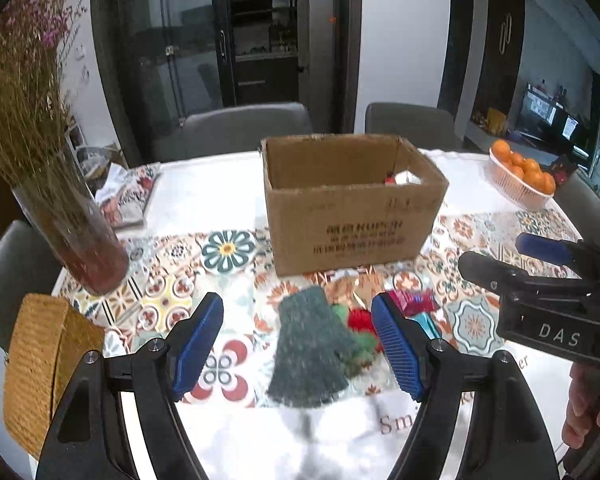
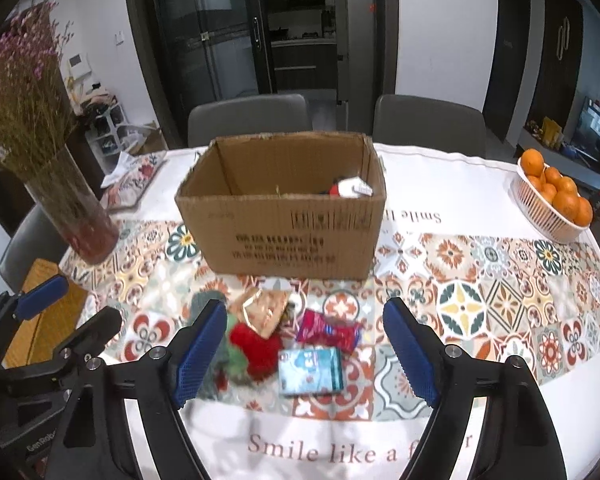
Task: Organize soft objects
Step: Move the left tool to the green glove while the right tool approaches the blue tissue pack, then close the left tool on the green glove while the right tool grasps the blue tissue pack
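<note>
**Both tools spread wide above a pile of soft things in front of the box**

I hold two tools over a counter [image 2: 460,184] covered by a patterned tile cloth. My left tool [image 1: 300,344] has its blue fingers spread wide apart with nothing between them. Directly ahead of it, lying flat on the cloth between the two fingers, is a dark green knitted cloth [image 1: 308,344]. Just to the right of that cloth, close to the tool's right finger, sits a red and green fuzzy toy [image 1: 360,332]. Beyond that finger lies a pink wrapper [image 1: 414,302].

My right tool [image 2: 306,348] is also spread wide and grips nothing. Between its fingers I see the same red and green fuzzy toy beside its left finger, a shiny gold packet [image 2: 266,312] just beyond the toy, a pink wrapper further right, and a light blue packet [image 2: 312,372] nearest the tool. These things lie close together, some touching; the picture is blurred there.

Further ahead of both tools stands an open cardboard box [image 2: 284,232], upright, with a small red and white item [image 2: 346,188] inside at its far right corner.

To the far left of the tools stands a glass vase of dried flowers [image 2: 76,216]. To the far right is a white basket of oranges [image 2: 552,208]. Two grey chairs [image 2: 248,120] stand behind the counter.
</note>
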